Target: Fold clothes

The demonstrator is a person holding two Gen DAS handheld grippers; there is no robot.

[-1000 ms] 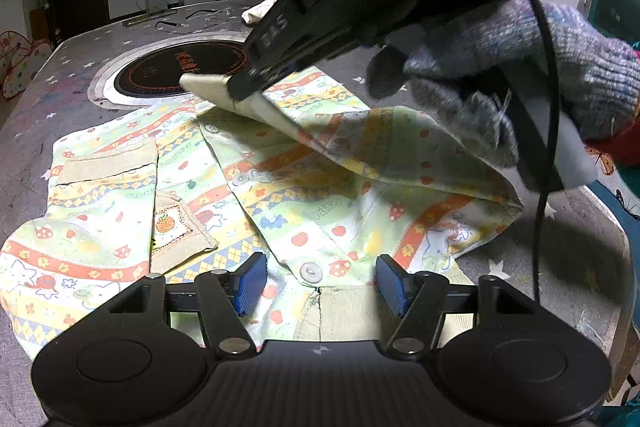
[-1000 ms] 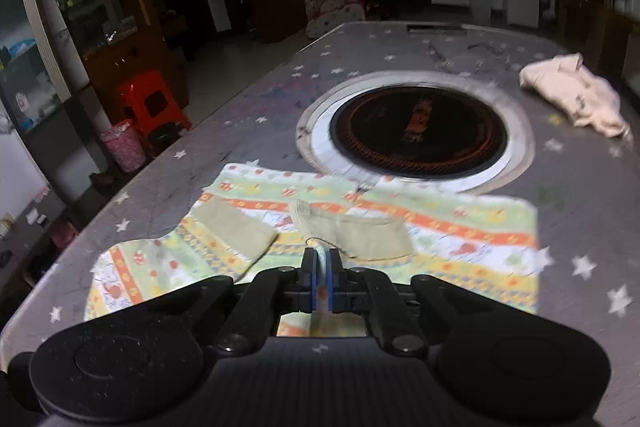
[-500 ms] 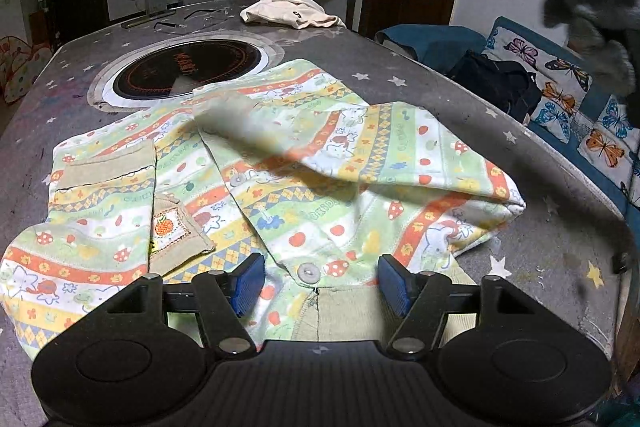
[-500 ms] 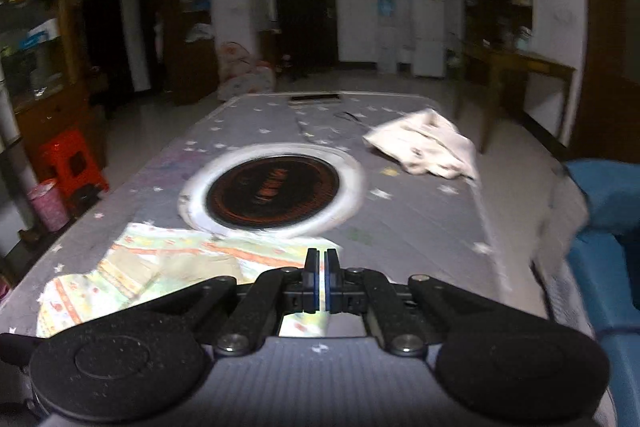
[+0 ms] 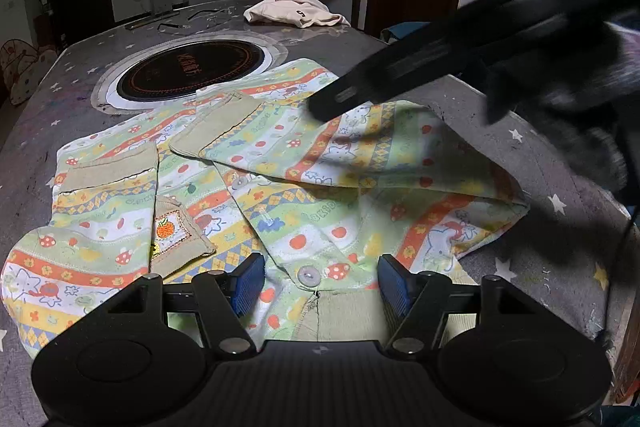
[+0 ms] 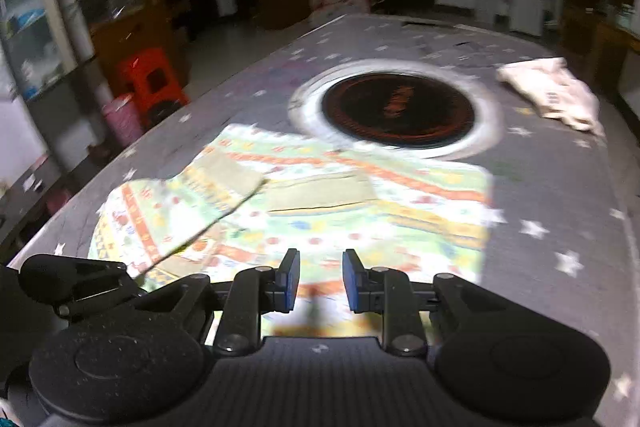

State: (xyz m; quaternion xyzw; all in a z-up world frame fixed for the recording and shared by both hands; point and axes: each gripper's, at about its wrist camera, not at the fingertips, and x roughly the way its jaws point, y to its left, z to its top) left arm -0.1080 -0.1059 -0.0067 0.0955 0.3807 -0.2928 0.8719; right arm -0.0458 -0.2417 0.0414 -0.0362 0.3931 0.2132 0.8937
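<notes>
Across the lower centre of the left wrist view, the patterned children's shirt (image 5: 280,195) lay flat on the star-print table (image 5: 72,67), its long axis running left to right. The left gripper (image 5: 318,281) hovered right at its near collar edge, jaws apart and pressing nothing. Entering from the upper right, the right gripper (image 6: 318,281) stood over the folded-in sleeve (image 5: 340,143), its jaws opening with no cloth pinched between them, though blur hid detail. Judging by this, the left gripper sat nearer the collar, the right nearer the sleeve side. I counted 1 patterned shirt, 1 crumpled cream garment (image 5: 294,14) at the far end, 1 round inset hob (image 5: 192,71) and 2 grippers.
</notes>
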